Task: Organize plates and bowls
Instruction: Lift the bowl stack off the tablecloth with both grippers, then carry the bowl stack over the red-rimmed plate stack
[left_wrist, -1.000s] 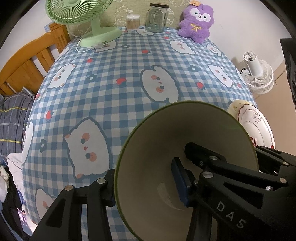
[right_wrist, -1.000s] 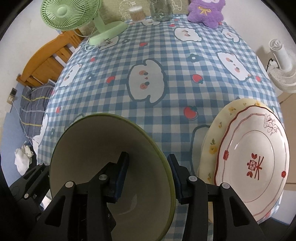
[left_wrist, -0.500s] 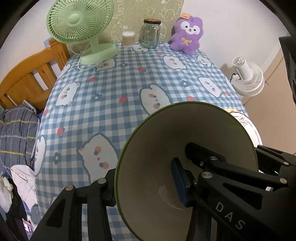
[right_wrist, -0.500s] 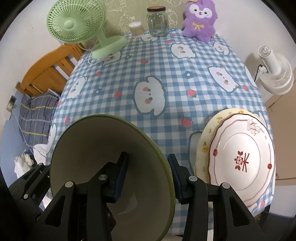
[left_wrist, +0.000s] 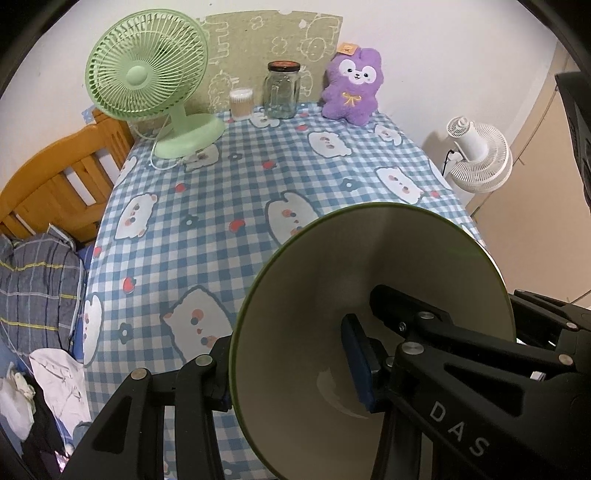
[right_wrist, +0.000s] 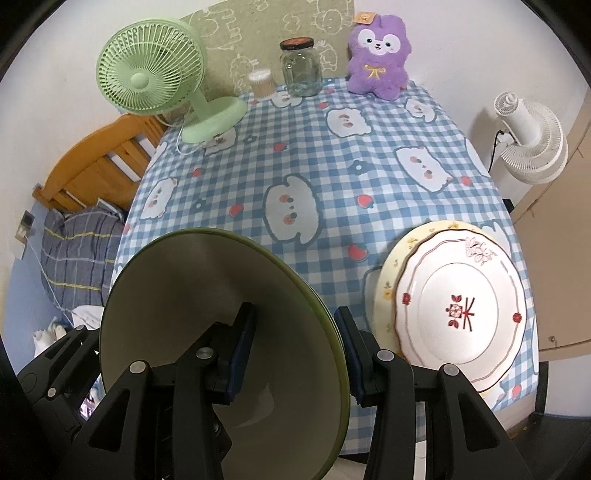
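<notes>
A cream bowl with a green rim (left_wrist: 332, 295) hangs above the front of the blue checked table (left_wrist: 229, 192), held from both sides. My left gripper (left_wrist: 288, 369) is shut on its left wall, one pad inside and one outside. My right gripper (right_wrist: 295, 350) is shut on the right wall of the same bowl (right_wrist: 207, 295). A white plate with red flowers (right_wrist: 461, 306) lies on a pale yellow plate (right_wrist: 388, 291) at the table's front right, just right of the bowl. In the left wrist view the bowl hides these plates.
At the back of the table stand a green desk fan (left_wrist: 147, 74), a small swab pot (left_wrist: 241, 103), a glass jar (left_wrist: 282, 90) and a purple plush toy (left_wrist: 352, 88). A white fan (right_wrist: 532, 144) stands right of the table, a wooden bed frame (left_wrist: 55, 184) left.
Both grippers have risen with the bowl between them, so the table and plates look smaller and farther below. Both grips look the same.
</notes>
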